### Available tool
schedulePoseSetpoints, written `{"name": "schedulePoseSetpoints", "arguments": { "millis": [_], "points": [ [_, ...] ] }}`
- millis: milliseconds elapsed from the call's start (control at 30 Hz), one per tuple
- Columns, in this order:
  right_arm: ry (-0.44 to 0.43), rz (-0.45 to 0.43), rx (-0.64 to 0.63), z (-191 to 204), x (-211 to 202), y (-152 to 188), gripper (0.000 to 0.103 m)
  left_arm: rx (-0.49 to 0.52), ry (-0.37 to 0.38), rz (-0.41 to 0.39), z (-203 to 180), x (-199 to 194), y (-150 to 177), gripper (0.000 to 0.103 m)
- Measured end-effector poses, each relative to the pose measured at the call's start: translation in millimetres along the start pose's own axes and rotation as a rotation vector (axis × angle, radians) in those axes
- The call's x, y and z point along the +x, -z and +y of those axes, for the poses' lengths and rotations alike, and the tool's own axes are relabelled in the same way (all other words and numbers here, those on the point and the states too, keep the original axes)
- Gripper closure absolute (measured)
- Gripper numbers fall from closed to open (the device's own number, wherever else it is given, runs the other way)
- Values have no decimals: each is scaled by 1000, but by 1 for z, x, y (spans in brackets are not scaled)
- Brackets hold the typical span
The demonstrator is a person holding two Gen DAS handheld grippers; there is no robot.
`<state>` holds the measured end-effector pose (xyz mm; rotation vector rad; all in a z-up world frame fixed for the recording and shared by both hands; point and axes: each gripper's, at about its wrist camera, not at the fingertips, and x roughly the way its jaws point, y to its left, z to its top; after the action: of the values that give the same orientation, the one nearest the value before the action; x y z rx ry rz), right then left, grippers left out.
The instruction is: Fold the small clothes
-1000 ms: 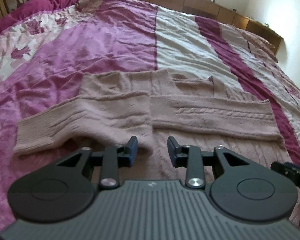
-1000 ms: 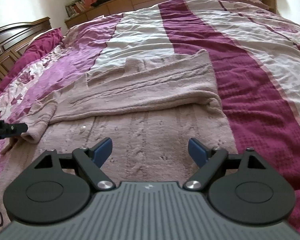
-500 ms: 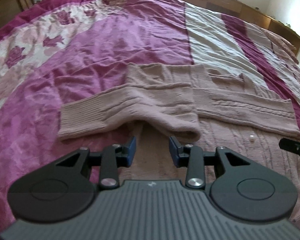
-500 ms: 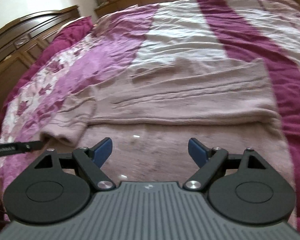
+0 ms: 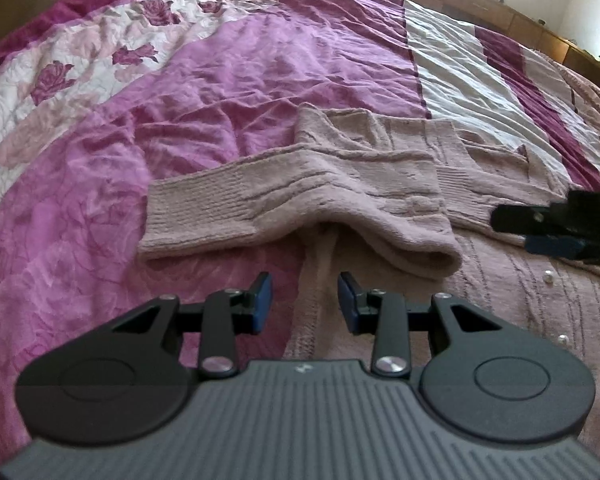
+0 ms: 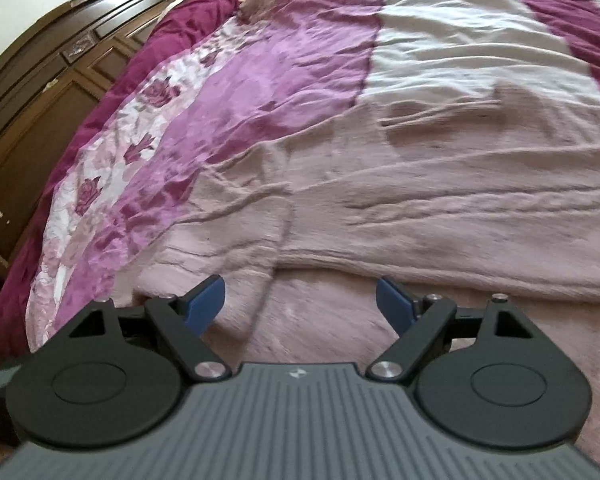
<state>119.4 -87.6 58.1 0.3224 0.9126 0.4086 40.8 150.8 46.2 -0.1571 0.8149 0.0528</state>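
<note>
Your sweater lay crosswise ahead of both open, empty jaws, its sleeve pointing left. Your right view blurred, cutting off its right side.

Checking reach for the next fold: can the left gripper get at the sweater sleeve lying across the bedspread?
Probably yes. The left gripper has open, empty jaws, the sleeve lies just ahead, and nothing sits between. The right gripper is off to the side.

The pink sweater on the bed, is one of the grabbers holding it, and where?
No. The left gripper and the right gripper both hover open over the sweater; nothing sits between their fingers.
</note>
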Motion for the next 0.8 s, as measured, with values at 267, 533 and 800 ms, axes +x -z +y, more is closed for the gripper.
{"name": "schedulePoseSetpoints", "arguments": {
  "millis": [267,533,800],
  "points": [
    [-18,48,-40,21,54,-23,31,-39,27,-19,6,9,-5,65],
    [-57,100,-53,25,80,-41,79,-59,36,-32,5,29,-13,65],
    [-52,-21,-171,40,57,-51,92,-51,4,-36,5,35,-10,65]
  ]
}}
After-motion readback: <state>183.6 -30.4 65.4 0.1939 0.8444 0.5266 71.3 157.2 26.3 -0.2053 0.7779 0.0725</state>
